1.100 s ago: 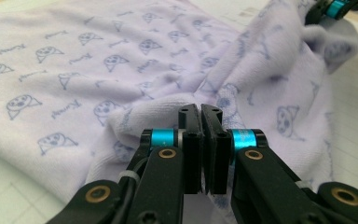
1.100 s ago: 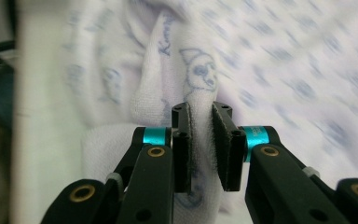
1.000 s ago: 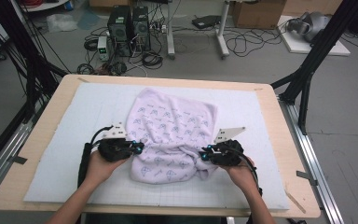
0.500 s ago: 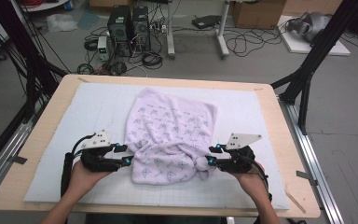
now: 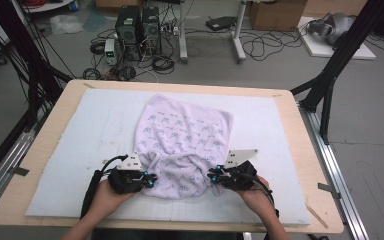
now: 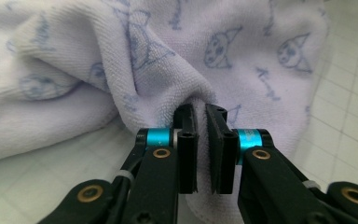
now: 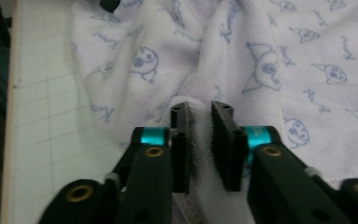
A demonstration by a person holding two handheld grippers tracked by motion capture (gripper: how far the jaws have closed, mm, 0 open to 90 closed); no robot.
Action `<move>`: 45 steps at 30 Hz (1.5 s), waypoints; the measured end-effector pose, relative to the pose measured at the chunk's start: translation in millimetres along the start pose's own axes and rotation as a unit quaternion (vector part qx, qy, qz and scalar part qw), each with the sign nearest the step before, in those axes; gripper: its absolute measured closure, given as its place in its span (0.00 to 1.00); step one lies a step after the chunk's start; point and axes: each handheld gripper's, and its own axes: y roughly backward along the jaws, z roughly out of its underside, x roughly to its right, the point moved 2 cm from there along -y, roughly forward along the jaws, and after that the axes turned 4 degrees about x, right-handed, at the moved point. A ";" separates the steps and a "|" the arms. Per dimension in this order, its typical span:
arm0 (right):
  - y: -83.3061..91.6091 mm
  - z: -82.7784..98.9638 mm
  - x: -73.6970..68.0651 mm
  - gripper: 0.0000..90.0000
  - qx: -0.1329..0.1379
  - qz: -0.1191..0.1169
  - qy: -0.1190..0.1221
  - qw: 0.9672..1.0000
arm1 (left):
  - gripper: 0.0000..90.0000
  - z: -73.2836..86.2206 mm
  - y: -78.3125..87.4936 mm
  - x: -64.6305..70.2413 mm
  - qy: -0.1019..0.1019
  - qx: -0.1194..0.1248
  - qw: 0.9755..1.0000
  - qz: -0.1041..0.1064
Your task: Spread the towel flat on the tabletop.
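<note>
A white towel (image 5: 185, 135) with a blue cartoon print lies rumpled on the white gridded mat (image 5: 80, 130), its near part bunched up. My left gripper (image 5: 152, 180) is at the towel's near left edge and my right gripper (image 5: 212, 176) at its near right edge. In the left gripper view the left gripper (image 6: 200, 111) pinches a fold of the towel (image 6: 168, 46). In the right gripper view the right gripper (image 7: 201, 108) grips a ridge of the towel (image 7: 261, 46). Both pairs of jaws have just been closing, with cloth between them.
The mat covers a wooden table (image 5: 40, 150), leaving a bare wooden rim all round. Black frame legs (image 5: 330, 80) stand at the table's sides. Computers and cables (image 5: 140, 30) lie on the floor beyond the far edge.
Half a second ago both grippers stood slightly outside the towel's near corners with wider jaws. Both have since moved inward onto the near edge and closed on the cloth.
</note>
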 end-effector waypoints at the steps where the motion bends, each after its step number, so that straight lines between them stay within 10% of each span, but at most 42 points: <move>1: 3.4 -1.1 -0.6 0.90 0.004 -0.004 0.001 1.000 | 0.93 -0.9 7.4 -0.8 0.002 0.007 1.000 -0.004; 13: 48.6 -40.9 -12.3 0.91 0.055 0.007 0.044 0.998 | 0.94 -28.3 90.8 -14.4 -0.013 0.081 0.993 -0.086; 25: -14.3 -5.8 77.8 0.91 -0.058 0.043 -0.051 0.996 | 0.94 -27.7 -16.7 -86.8 0.052 0.003 0.993 -0.104; 28: -15.8 -0.8 84.7 0.85 -0.032 0.036 -0.073 0.996 | 0.90 -24.8 -15.7 -93.6 0.066 0.009 0.994 -0.092; 37: 30.8 -15.6 53.9 0.67 0.038 0.064 -0.034 0.997 | 0.59 -32.1 38.3 -65.8 0.034 0.053 0.994 -0.090; 45: 7.4 2.0 30.9 0.62 0.010 0.019 -0.035 0.999 | 0.56 -16.3 -7.3 -17.1 0.000 0.014 1.000 -0.011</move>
